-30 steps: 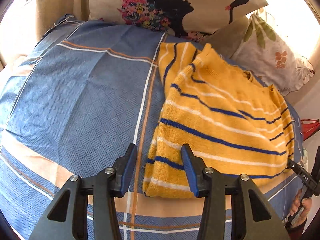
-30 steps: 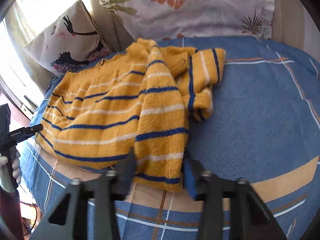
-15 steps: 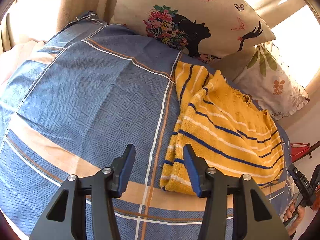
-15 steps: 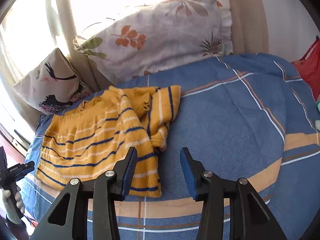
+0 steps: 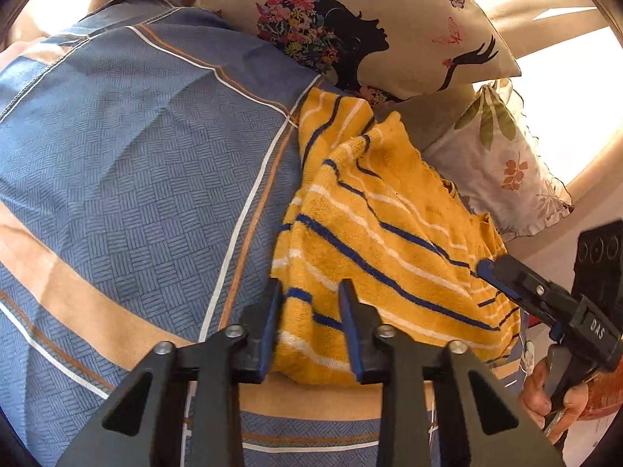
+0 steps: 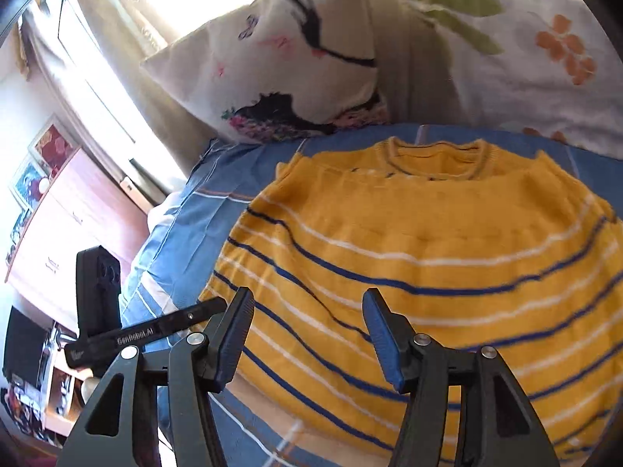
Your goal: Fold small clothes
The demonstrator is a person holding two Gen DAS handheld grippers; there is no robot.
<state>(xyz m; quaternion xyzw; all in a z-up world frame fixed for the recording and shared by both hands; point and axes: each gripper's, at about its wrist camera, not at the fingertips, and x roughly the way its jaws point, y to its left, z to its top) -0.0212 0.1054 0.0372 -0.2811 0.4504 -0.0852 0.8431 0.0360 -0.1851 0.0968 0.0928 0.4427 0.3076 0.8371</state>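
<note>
left wrist: low, close at sweater [image 5: 385,241] hem corner, facing pillows | right wrist: close at opposite hem side, facing collar | shared: sweater, silhouette pillow [image 5: 373,27]

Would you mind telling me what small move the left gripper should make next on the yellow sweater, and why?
Probably close the left gripper on the hem. Its jaws straddle the folded corner of the yellow striped sweater at the near edge but look not yet pinched shut. The right gripper hovers open over the hem on the other side, gripping nothing, so securing this corner first seems sensible before lifting to fold.
</note>
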